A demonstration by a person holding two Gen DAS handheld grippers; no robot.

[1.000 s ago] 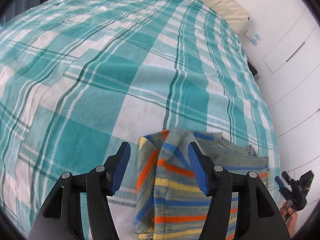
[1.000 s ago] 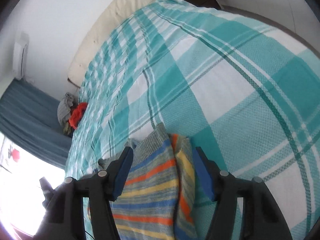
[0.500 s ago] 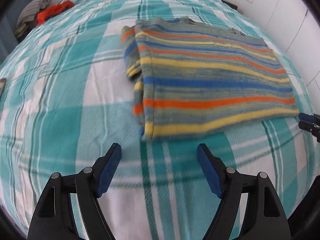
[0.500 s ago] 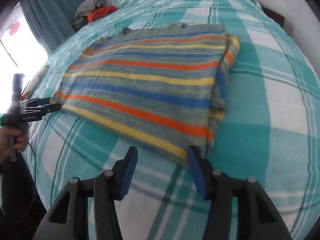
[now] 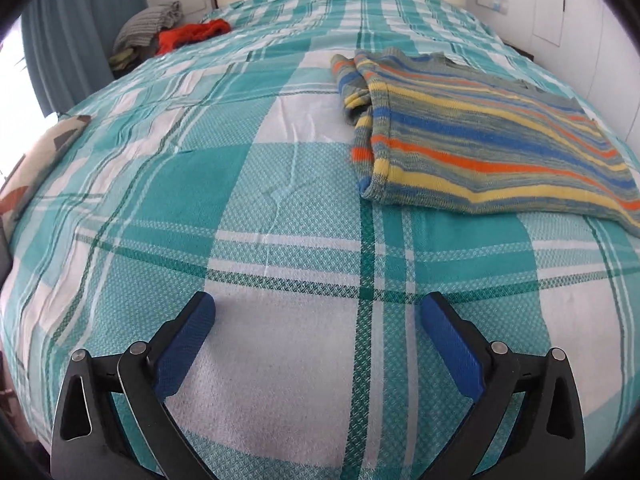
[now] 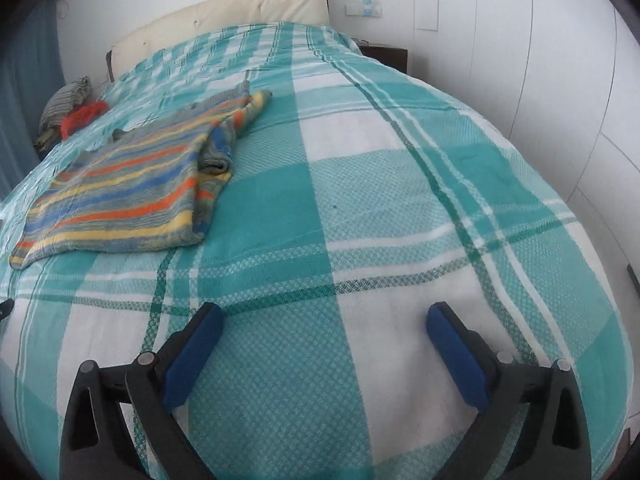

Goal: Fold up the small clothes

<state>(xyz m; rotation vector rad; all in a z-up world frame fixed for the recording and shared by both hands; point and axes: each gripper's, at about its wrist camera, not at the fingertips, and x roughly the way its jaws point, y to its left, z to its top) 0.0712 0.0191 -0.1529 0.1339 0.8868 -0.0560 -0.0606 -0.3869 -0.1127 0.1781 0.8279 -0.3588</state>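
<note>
A striped knit sweater in grey, blue, orange and yellow lies folded flat on the teal plaid bedspread, its sleeves tucked along the side edges. It also shows in the right wrist view at the left. My left gripper is open and empty, low over the bed, well short of the sweater and to its left. My right gripper is open and empty, over the bed to the sweater's right and nearer the foot.
A pile of clothes, grey and red, lies at the bed's far left by the blue curtain. A cream headboard stands at the far end. White wardrobe doors run along the right. A patterned cushion lies left.
Both grippers have let go of the sweater and pulled back and apart toward the foot of the bed. The sweater now lies flat, farther away in both views.
</note>
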